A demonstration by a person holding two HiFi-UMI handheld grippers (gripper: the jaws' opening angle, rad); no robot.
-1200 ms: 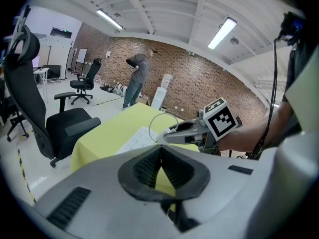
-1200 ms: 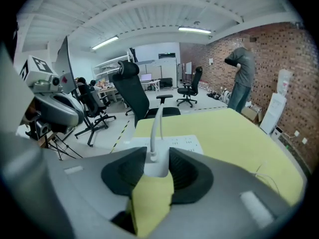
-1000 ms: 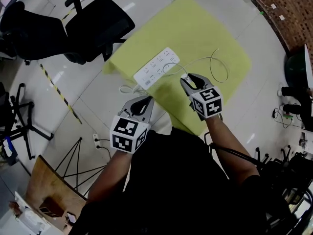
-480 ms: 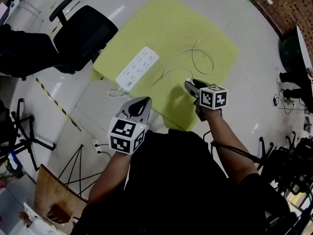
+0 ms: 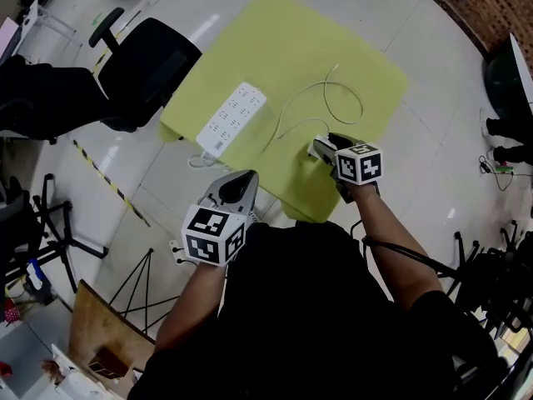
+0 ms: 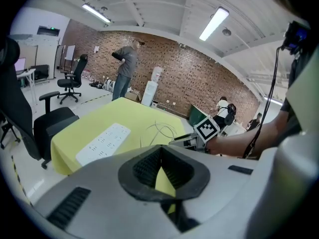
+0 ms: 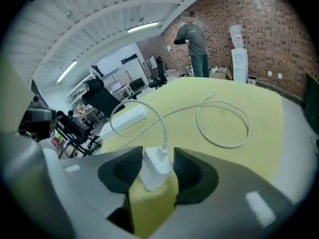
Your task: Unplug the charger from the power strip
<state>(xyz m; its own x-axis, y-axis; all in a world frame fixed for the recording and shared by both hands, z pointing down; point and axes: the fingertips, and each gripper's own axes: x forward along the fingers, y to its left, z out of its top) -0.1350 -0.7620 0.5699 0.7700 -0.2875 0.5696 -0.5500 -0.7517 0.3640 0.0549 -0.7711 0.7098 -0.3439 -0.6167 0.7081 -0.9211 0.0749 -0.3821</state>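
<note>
White charger (image 7: 156, 167) stands well apart from the power strip (image 5: 231, 117) between the right claw's (image 5: 323, 143) spread, just-opened jaws; withdrawing carelessly could snag its cable (image 7: 164, 133). Left claw (image 5: 245, 177) pressed together, empty.

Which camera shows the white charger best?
The right gripper view: the charger lies close-up between the right gripper jaws, which have just been opening. Head view shows a white speck; left gripper view, nothing clear.

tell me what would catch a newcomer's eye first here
The bright yellow-green table cover dominates the middle of the head view, with a white power strip lying near its left edge. At the cover's near edge the right gripper has just been opening its jaws, with a white charger sitting between them, unplugged.
</note>
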